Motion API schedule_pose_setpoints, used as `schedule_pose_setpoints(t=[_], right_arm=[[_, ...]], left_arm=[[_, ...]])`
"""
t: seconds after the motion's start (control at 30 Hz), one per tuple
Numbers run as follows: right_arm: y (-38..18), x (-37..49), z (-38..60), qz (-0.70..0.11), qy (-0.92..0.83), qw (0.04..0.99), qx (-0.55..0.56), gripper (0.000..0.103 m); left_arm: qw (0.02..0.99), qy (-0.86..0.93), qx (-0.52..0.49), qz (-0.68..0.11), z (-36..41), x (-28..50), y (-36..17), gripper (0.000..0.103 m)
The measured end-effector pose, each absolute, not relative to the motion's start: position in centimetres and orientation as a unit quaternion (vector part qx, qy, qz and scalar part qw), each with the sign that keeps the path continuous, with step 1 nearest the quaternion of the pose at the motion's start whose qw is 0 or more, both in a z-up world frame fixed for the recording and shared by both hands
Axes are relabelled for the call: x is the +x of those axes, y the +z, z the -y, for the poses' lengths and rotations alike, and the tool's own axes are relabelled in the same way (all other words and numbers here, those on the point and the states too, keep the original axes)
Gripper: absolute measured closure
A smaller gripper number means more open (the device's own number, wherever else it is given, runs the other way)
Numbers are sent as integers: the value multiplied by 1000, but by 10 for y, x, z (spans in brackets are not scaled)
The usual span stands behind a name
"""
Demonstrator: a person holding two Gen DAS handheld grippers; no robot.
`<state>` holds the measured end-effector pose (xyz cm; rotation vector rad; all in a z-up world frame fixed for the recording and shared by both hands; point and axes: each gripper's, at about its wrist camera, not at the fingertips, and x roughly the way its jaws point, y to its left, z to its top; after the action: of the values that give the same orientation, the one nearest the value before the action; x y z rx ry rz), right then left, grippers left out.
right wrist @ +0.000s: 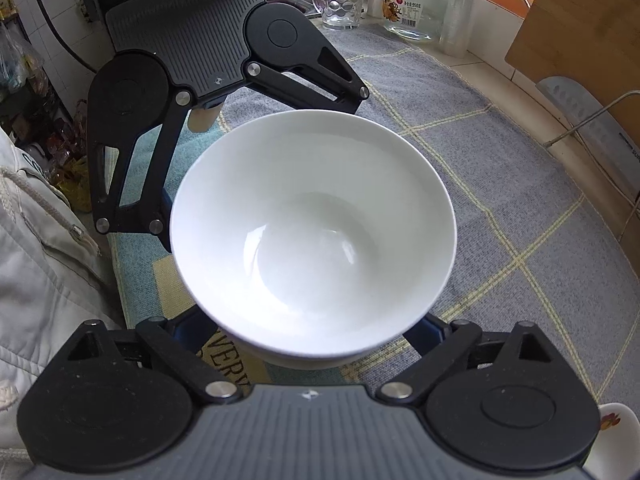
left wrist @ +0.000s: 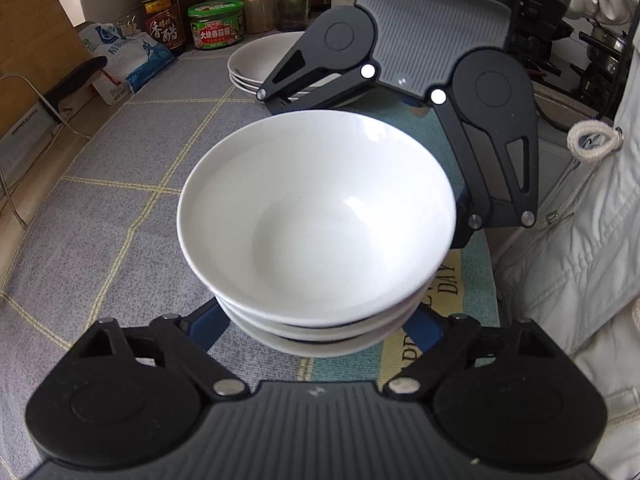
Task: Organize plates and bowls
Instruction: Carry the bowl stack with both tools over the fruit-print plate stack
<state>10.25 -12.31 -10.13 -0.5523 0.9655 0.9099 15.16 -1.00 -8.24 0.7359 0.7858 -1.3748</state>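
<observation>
Stack of bowls [left wrist: 316, 216]: glossy white ceramic, round, nested, on grey checked cloth [left wrist: 120, 208] over desk. Left gripper [left wrist: 316, 320] and right gripper [right wrist: 312, 332]: blue fingers spread, flanking stack. Printed "DAY".

From the left wrist we look steeply down along the black left hand-held gripper [left wrist: 316, 320] at the stack of white glazed bowls [left wrist: 316, 216], very near, with the black right hand-held gripper [left wrist: 404, 120] facing us. From the right wrist we look down from the opposite side, equally near, past the right hand-held gripper [right wrist: 312, 328]. Both views share the bowls [right wrist: 312, 232] and the grey checked cloth on the tabletop [left wrist: 120, 216].
</observation>
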Motion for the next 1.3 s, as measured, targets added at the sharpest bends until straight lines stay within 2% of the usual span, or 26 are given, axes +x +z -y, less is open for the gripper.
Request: schedule_pose_setpoints(t=[0.1, 0.8, 1.3], right_arm=[[-102, 102, 124, -446, 419, 752, -245, 10], [-82, 88, 135, -420, 408, 771, -249, 11], [-51, 73, 217, -393, 377, 795, -268, 12]], left_arm=[[641, -605, 320, -346, 9, 153, -83, 13], [653, -594, 315, -347, 19, 149, -65, 16], [661, -598, 332, -308, 103, 145, -36, 16]])
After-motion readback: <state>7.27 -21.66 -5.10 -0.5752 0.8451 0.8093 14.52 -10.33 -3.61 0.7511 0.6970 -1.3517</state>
